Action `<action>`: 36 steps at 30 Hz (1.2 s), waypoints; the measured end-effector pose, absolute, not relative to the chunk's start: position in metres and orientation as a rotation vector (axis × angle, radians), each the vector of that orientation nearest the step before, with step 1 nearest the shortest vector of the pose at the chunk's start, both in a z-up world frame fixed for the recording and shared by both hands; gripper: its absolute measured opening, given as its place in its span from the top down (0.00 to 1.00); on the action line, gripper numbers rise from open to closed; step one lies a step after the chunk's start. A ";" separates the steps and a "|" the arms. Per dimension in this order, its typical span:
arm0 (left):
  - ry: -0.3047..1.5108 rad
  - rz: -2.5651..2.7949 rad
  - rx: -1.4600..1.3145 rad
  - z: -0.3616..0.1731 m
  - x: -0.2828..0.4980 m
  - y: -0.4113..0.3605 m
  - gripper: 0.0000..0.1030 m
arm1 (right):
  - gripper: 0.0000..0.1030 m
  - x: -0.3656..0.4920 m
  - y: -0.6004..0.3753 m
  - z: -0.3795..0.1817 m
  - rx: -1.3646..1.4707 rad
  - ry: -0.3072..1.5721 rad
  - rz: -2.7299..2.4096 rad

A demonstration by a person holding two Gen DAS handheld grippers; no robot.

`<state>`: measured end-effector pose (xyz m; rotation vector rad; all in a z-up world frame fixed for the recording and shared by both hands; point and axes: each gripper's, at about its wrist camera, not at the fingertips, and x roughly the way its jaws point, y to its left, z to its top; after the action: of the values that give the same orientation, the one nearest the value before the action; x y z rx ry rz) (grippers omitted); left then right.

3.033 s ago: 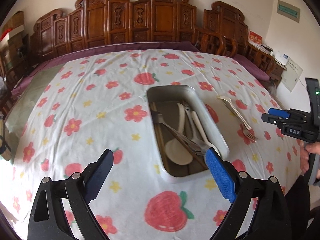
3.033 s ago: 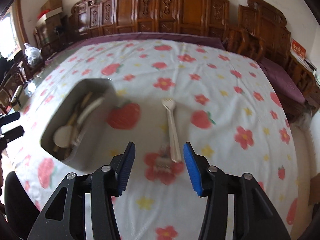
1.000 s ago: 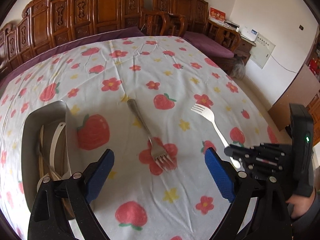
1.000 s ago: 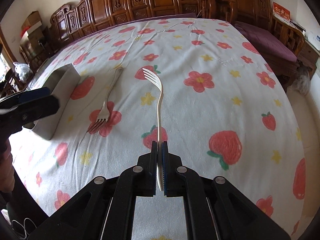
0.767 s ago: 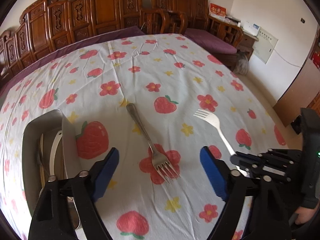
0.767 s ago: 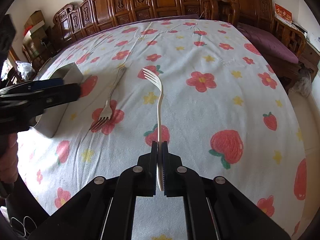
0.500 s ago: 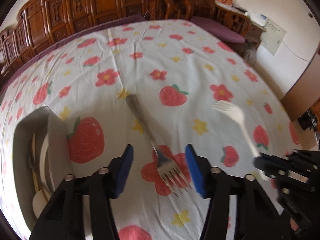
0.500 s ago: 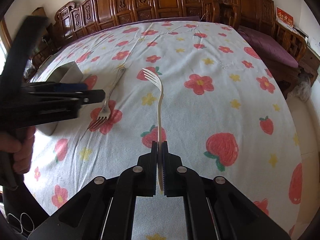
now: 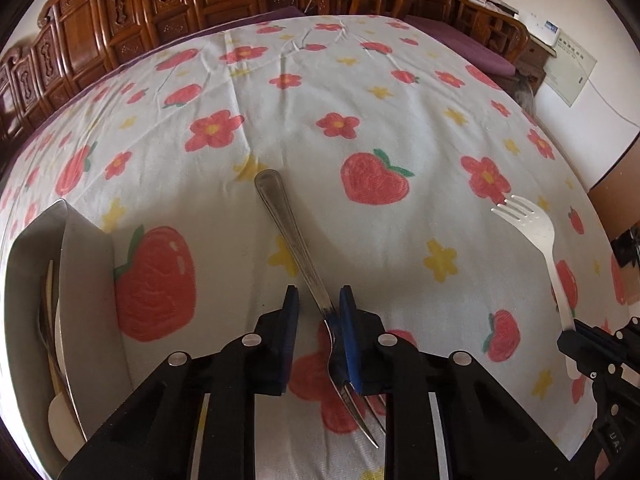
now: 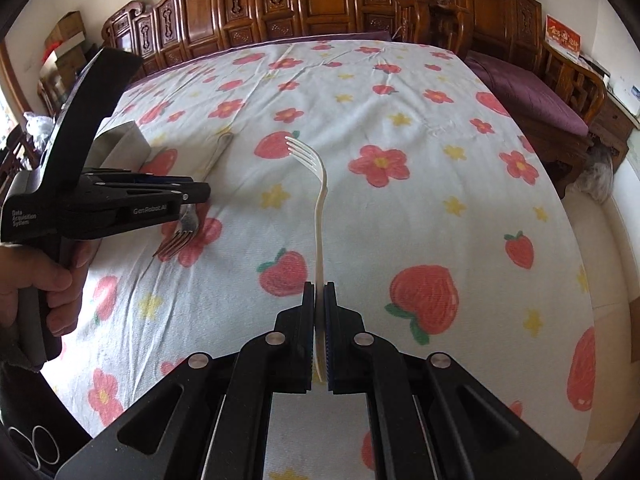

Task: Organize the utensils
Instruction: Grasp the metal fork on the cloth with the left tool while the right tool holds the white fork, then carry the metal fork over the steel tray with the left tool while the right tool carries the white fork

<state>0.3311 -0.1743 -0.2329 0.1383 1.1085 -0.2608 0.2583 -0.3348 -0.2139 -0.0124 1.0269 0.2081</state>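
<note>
The left gripper is low over the tablecloth, and its two blue pads stand on both sides of the metal fork. The right pad touches the neck of the fork, while a narrow gap remains between the fork and the left pad, so the fingers are nearly together but not pressed on it. The metal fork lies flat on the cloth, its handle pointing away from the gripper and its tines toward the camera, under the gripper body. In the right wrist view the tines come out below the left gripper, over a printed red flower. The right gripper has its fingers clamped on the handle end of the white plastic fork, which is held above the cloth with its tines pointing forward, away from the gripper. The metal tray stands at the left, beside a printed strawberry, and some utensils lie in it; I cannot tell exactly which ones. Carved wooden chairs stand behind the table.
</note>
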 end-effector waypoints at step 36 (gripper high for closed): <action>1.143 -0.151 0.151 -0.226 0.326 -0.182 0.94 | 0.95 0.258 -0.336 -0.196 0.020 0.987 0.222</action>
<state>0.3259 -0.1816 -0.2265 0.1514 1.1434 -0.1506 0.2583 -0.3360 -0.1961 0.0201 0.9875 0.2216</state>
